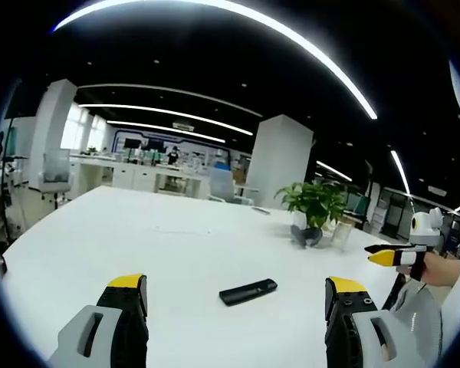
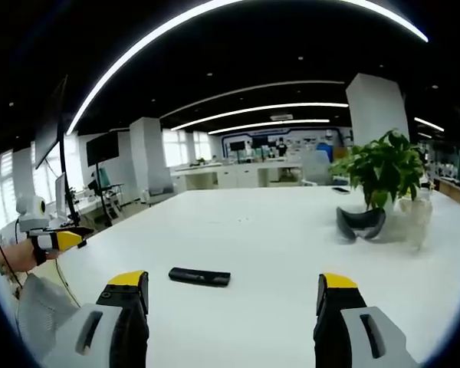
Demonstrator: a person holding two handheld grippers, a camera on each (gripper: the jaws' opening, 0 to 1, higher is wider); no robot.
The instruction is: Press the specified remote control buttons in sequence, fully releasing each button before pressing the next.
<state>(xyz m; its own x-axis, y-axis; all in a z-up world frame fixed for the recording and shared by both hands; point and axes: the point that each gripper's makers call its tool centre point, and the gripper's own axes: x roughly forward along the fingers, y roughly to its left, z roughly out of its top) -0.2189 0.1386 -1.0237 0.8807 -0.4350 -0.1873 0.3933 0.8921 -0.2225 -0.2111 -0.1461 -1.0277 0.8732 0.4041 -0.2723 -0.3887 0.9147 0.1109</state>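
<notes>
White table (image 1: 138, 245), office, ceiling strip lights (image 2: 261, 107)

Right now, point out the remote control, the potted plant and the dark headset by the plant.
remote control (image 1: 248, 291), left gripper view, middle of its top face
potted plant (image 2: 383, 170), right gripper view, its leaves
dark headset (image 2: 360, 222), right gripper view, its curved front

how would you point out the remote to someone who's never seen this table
Start at the big white table and the potted green plant near its far side. Come back toward the near edge: the remote control lies flat on bare tabletop, apart from everything else. It is the slim black bar, unlike the curved dark object beside the plant.
</notes>
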